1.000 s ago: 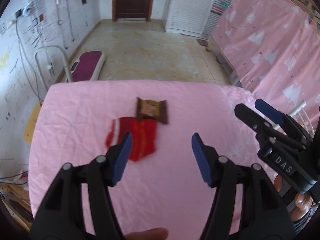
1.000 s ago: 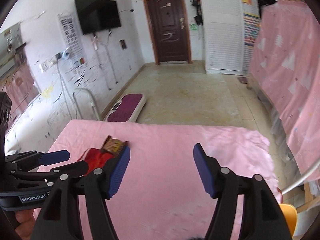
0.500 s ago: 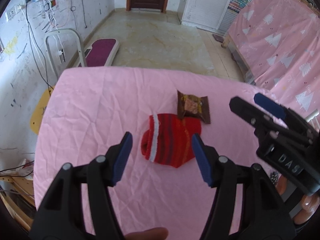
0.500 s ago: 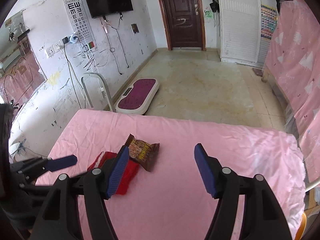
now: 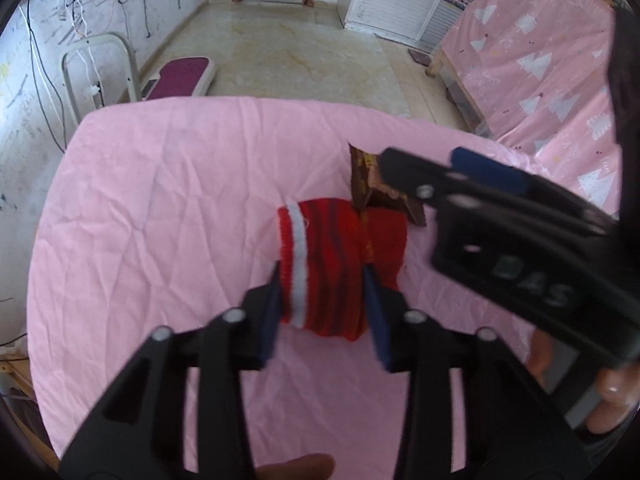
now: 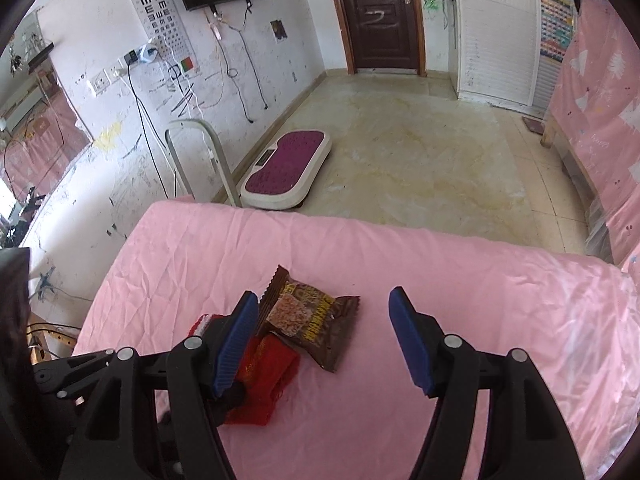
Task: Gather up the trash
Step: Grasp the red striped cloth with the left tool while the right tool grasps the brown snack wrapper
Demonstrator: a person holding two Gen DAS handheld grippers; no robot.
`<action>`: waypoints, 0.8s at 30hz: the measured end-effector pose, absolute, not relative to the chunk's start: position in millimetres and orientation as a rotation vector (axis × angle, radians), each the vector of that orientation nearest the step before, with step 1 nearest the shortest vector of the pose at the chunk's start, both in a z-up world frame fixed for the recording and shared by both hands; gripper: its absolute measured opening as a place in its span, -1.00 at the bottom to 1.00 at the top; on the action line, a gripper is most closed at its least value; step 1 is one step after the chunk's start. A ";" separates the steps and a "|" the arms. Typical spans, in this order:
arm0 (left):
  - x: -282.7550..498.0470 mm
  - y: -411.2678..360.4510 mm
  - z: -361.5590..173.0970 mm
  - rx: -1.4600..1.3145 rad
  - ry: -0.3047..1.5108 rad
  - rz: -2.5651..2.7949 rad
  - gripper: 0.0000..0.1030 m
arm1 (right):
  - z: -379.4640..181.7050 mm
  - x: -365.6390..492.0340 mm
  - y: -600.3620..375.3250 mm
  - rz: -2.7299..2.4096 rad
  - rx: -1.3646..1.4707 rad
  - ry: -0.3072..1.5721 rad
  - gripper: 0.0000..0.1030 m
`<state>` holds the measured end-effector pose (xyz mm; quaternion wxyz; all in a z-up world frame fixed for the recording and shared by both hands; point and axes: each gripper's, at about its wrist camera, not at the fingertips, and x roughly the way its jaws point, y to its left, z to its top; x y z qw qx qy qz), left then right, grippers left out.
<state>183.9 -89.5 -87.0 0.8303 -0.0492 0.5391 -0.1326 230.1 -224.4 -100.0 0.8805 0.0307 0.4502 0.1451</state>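
Right wrist view: the brown snack wrapper (image 6: 316,318), crinkly foil with saw-tooth ends, lies flat on the pink bedsheet (image 6: 480,300), long axis slanting, just ahead of the right gripper (image 6: 324,316), whose jaws stand wide with nothing between. Its left corner overlaps a soft red knit sock (image 5: 336,264), which the left gripper (image 5: 324,300) has just closed on.

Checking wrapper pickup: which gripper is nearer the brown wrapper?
Right. The right gripper hangs open just over the wrapper; the left gripper has been closing around the red sock beside it.
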 end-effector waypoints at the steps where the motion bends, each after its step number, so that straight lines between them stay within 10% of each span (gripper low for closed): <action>1: 183.4 -88.5 -86.7 -0.109 1.143 -0.281 -0.44 | -102.7 232.2 -222.7 0.306 0.065 0.945 0.12; 13: 177.1 -87.9 -86.0 -0.119 1.142 -0.287 -0.51 | -123.7 244.5 -207.6 0.298 0.030 0.980 0.10; 18: 176.2 -85.9 -85.6 -0.119 1.142 -0.287 -0.51 | -125.5 242.1 -204.6 0.256 -0.024 0.960 -0.58; 24: 176.5 -85.8 -84.4 -0.120 1.141 -0.285 -0.51 | -125.7 237.2 -209.2 0.271 -0.009 0.949 -0.76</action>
